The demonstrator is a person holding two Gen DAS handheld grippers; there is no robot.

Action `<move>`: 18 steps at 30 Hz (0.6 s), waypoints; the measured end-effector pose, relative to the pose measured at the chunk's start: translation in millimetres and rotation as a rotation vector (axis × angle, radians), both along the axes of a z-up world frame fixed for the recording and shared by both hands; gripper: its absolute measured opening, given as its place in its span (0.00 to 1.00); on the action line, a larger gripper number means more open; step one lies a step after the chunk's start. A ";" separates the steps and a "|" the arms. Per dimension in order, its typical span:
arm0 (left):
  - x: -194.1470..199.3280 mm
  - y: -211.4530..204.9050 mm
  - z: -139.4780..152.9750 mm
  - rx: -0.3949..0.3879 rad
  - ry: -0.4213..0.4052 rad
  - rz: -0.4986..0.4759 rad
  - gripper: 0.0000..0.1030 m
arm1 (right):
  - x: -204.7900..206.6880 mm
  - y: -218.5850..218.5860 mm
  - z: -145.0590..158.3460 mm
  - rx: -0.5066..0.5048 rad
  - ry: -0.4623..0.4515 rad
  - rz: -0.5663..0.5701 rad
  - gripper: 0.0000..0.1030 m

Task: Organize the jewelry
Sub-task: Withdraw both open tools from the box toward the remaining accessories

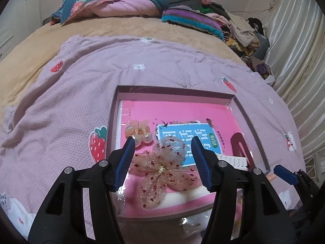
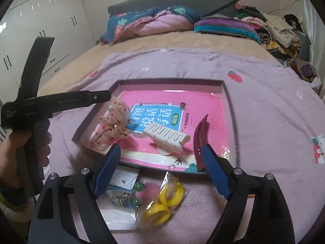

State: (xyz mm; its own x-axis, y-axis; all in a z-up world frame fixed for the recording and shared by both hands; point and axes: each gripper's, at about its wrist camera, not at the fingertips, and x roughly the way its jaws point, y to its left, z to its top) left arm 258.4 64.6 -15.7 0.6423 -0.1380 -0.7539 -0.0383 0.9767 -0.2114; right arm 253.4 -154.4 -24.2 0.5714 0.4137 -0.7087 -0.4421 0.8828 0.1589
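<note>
A shallow box lid [image 1: 251,120] [image 2: 229,101] with a pink book inside lies on the bed. In it are a sheer beige bow hair clip [image 1: 162,170] [image 2: 113,124], a peach claw clip with pearls [image 1: 139,132], a white comb clip [image 2: 168,137] [image 1: 233,160] and a maroon hair clip [image 2: 200,142] [image 1: 240,148]. My left gripper [image 1: 162,142] is open and empty, hovering over the bow. My right gripper [image 2: 160,148] is open and empty above the lid's near edge. A bag of yellow hair ties [image 2: 162,201] and small packets [image 2: 121,189] lie below it.
A lilac strawberry blanket [image 1: 81,93] covers the bed. Folded quilts [image 1: 113,2] and piled clothes [image 1: 239,28] sit at the head and far right. A curtain [image 1: 294,50] hangs on the right, wardrobes [image 2: 30,30] on the left.
</note>
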 end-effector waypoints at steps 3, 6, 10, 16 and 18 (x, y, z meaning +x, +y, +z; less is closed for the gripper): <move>-7.9 -2.0 12.6 0.003 -0.025 0.000 0.55 | -10.2 -10.1 13.3 0.013 -0.035 -0.017 0.80; -17.6 -4.1 26.1 0.005 -0.053 0.000 0.61 | -19.6 -20.1 25.1 0.030 -0.058 -0.033 0.82; -29.5 -5.5 43.1 0.001 -0.088 0.004 0.67 | -29.5 -32.7 39.9 0.052 -0.086 -0.056 0.83; -51.4 -8.1 67.0 -0.012 -0.141 0.016 0.83 | -45.4 -47.1 60.5 0.066 -0.136 -0.084 0.86; -57.6 -7.9 72.9 -0.023 -0.153 0.021 0.84 | -49.9 -51.7 65.4 0.072 -0.146 -0.090 0.86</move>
State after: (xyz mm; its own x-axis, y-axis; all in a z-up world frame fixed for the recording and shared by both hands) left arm 200.8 56.7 57.2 0.7522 -0.1397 -0.6439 -0.0244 0.9707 -0.2390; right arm 203.5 -206.0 41.2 0.7035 0.4027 -0.5856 -0.3845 0.9086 0.1629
